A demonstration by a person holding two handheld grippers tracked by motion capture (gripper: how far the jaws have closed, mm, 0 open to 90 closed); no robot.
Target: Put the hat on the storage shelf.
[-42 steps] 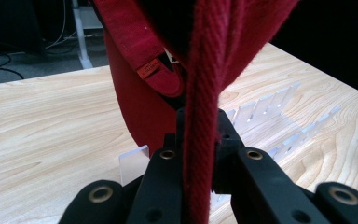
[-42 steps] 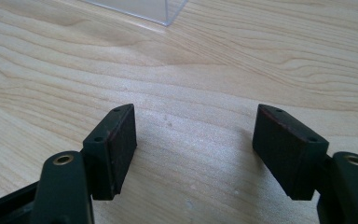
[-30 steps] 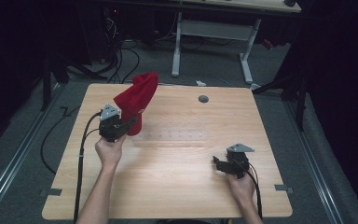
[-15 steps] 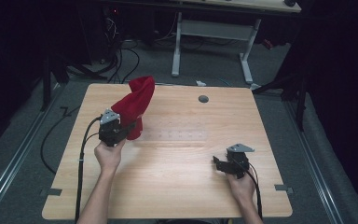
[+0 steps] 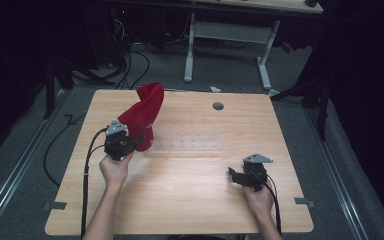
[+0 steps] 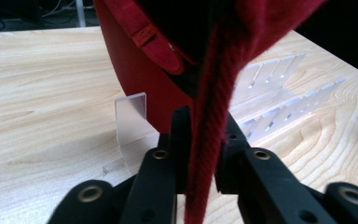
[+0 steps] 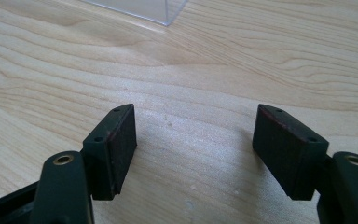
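Shifted a little toward the person since a second ago: red hat [image 5: 143, 116], draped upright at the tabletop's [image 5: 190, 200] left. Left gripper [image 5: 139, 142] fingers just eased apart slightly, yet pinching a knit fold between them. Probably settling the hat onto the clear acrylic stand [image 6: 131, 112]; next, letting go without tipping it. Right gripper [image 5: 231, 174] resting wide open, empty, well apart. Slotted clear rack [image 6: 279, 88] beside the hat, likely in the way.

The knit hat [image 5: 145, 117] sits on the clear slotted rack [image 5: 190, 145] at that rack's left end; the table grommet [image 5: 218, 106] lies behind the rack.
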